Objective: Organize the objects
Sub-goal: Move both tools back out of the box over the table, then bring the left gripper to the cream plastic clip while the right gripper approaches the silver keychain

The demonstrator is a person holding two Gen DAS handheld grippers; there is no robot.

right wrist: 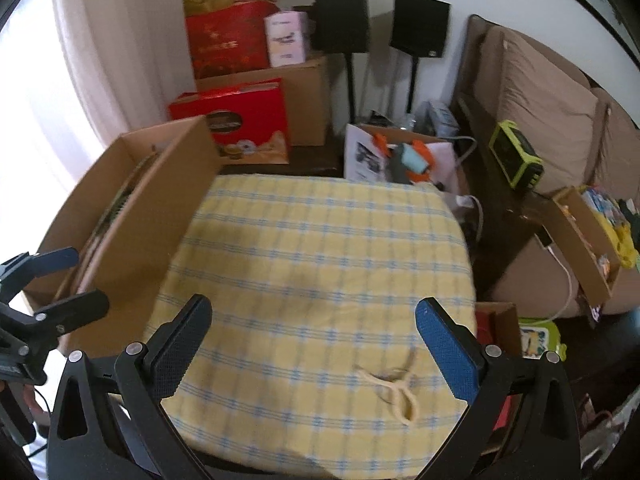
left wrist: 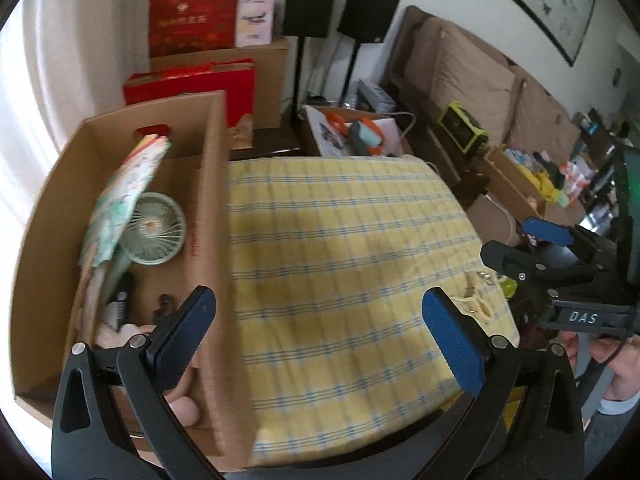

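Note:
A pair of cream-handled scissors [right wrist: 396, 390] lies on the yellow checked cloth [right wrist: 320, 240], close to its near right corner. In the left wrist view the scissors [left wrist: 476, 300] show at the cloth's right edge. An open cardboard box [left wrist: 212, 200] stands on the left. It holds a pale green fan [left wrist: 154, 228], colourful booklets [left wrist: 120, 192], a dark item and something pink. My left gripper [left wrist: 320, 300] is open over the box's right wall and the cloth, with nothing between its fingers. My right gripper [right wrist: 316, 308] is open above the cloth, left of the scissors, also with nothing in it.
Red gift boxes [right wrist: 240, 120] and brown cartons are stacked behind the table, with two black speakers [right wrist: 420, 24] on stands. A small box of tools [right wrist: 404, 156] sits past the far edge. A sofa, a green device [right wrist: 516, 156] and a cluttered carton [right wrist: 592, 236] fill the right side.

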